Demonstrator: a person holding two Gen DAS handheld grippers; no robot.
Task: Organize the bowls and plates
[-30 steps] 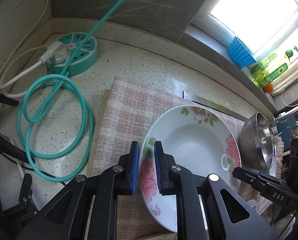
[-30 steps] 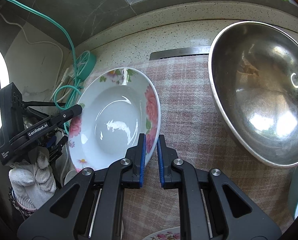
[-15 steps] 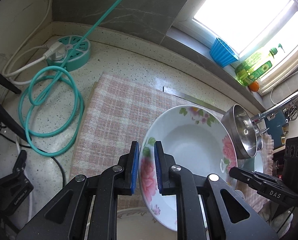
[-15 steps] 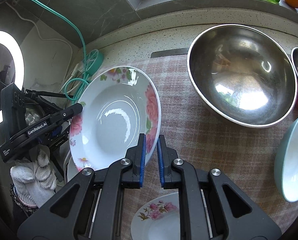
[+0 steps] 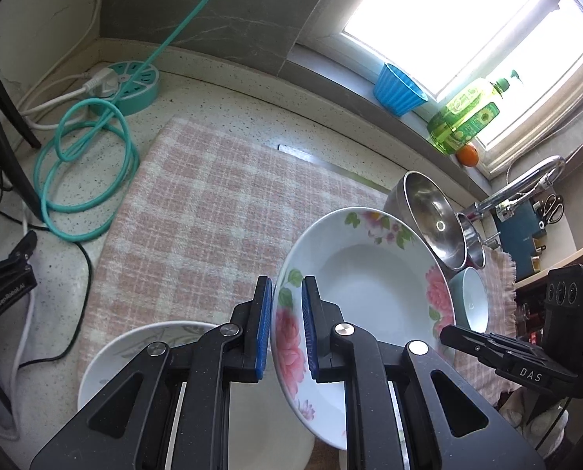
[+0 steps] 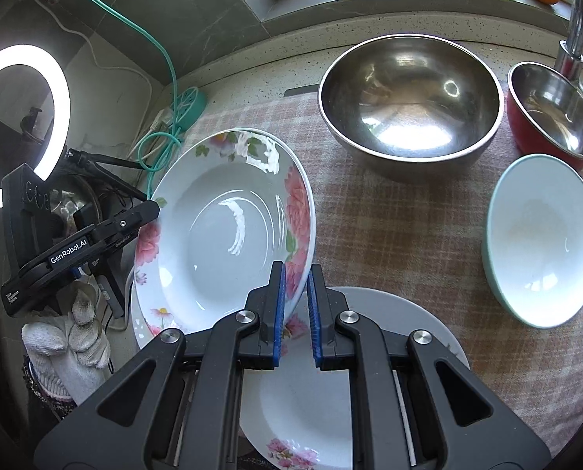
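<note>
A white deep plate with pink flowers (image 5: pixel 370 297) (image 6: pixel 229 235) is held tilted in the air by both grippers. My left gripper (image 5: pixel 285 305) is shut on its left rim. My right gripper (image 6: pixel 294 293) is shut on its right rim. Below it lie another flowered plate (image 6: pixel 303 411) and a white plate with a grey leaf pattern (image 5: pixel 134 356). A large steel bowl (image 6: pixel 409 102), a small steel bowl with a red outside (image 6: pixel 554 113) and a teal bowl with a white inside (image 6: pixel 542 243) stand on the pink checked cloth (image 5: pixel 213 211).
A teal cable coil (image 5: pixel 84 164) and a round teal power strip (image 5: pixel 134 82) lie at the left on the speckled counter. A blue cup (image 5: pixel 397 88), a green soap bottle (image 5: pixel 464 121) and an orange (image 5: pixel 468 154) stand on the window sill. A tap (image 5: pixel 522 188) is at the right.
Both grippers have pulled back and up with the flowered plate. More plates and the teal bowl have come into view below and to the right.
</note>
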